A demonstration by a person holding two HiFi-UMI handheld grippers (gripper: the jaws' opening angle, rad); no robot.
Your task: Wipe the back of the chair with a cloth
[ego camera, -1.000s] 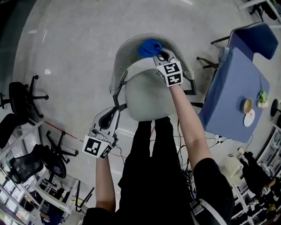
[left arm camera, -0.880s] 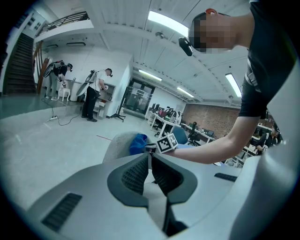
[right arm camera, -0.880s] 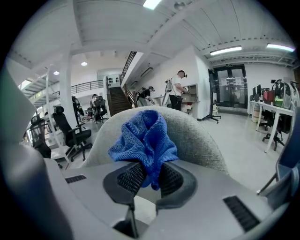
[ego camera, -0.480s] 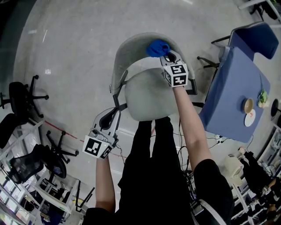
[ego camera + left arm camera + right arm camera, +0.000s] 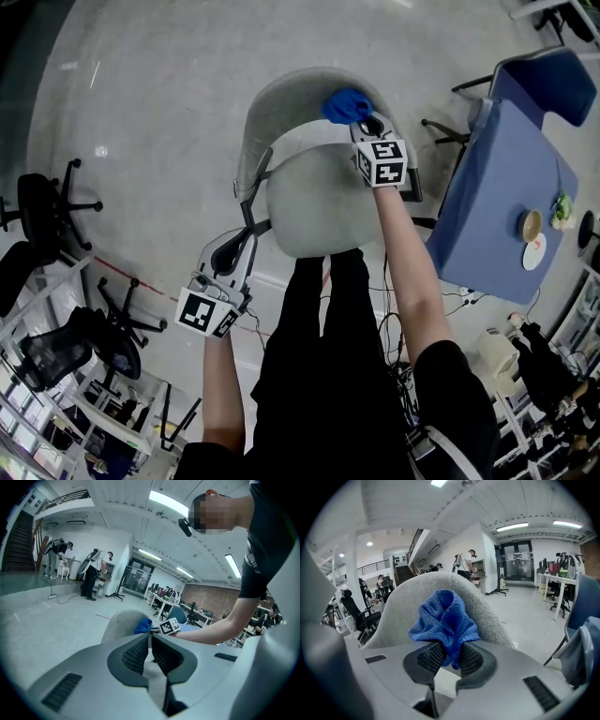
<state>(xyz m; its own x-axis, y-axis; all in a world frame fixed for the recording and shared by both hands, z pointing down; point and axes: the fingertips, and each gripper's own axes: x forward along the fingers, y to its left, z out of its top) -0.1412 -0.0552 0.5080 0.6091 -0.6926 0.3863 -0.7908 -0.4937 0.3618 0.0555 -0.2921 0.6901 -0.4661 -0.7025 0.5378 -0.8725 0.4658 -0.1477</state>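
Grey plastic comes first: your left gripper (image 5: 249,236) is the nearest thing, low in the head view, at about 7 o'clock from the chair seat (image 5: 314,202). It is close to the dark frame (image 5: 248,199) at the seat's corner. Its fingers (image 5: 136,653) are pressed together, and nothing is between them. Whether they touch the frame, I cannot tell.

Further from you, at about 1 o'clock from the seat, your right gripper (image 5: 364,122) is at the top of the chair back (image 5: 272,108), with your arm stretched out. Its fingers (image 5: 430,657) are closed on the blue cloth (image 5: 443,618), which is bunched up and stands above them. The cloth is against the upper edge of the grey fabric back, on the right part of its curve, at about 1 o'clock.

Beyond the chair, at 3 o'clock, there is a table (image 5: 497,178) with a blue cover, and a small bowl (image 5: 530,225) stands on it. At 9 o'clock, well apart from the chair, black office chairs (image 5: 42,202) stand on the pale floor (image 5: 141,94).
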